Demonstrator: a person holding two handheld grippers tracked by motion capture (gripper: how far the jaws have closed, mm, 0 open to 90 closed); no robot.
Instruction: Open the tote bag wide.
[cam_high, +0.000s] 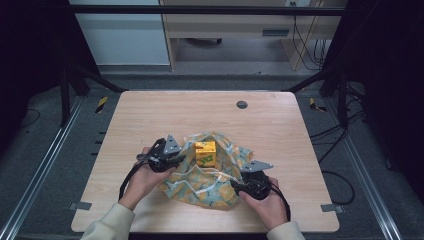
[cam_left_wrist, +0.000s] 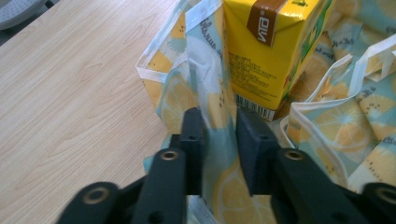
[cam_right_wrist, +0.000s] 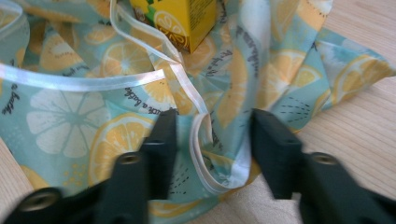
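A fabric bag (cam_high: 210, 186) printed with lemons on pale blue lies crumpled at the table's near middle. A yellow drink carton (cam_high: 205, 153) stands upright inside it. My left gripper (cam_high: 175, 159) is at the bag's left side. In the left gripper view it (cam_left_wrist: 219, 126) is shut on a raised fold of the bag (cam_left_wrist: 177, 93), just in front of the carton (cam_left_wrist: 266, 56). My right gripper (cam_high: 239, 186) is at the bag's near right edge. Its jaws (cam_right_wrist: 212, 126) straddle the white-trimmed rim (cam_right_wrist: 201, 154) with a gap on one side. The carton (cam_right_wrist: 182, 18) stands beyond.
The light wooden table (cam_high: 150, 115) has bare surface all around the bag, and a round grey cable hole (cam_high: 242, 104) sits near its far edge. Black frame rails run along both sides. Cables lie on the floor to the right.
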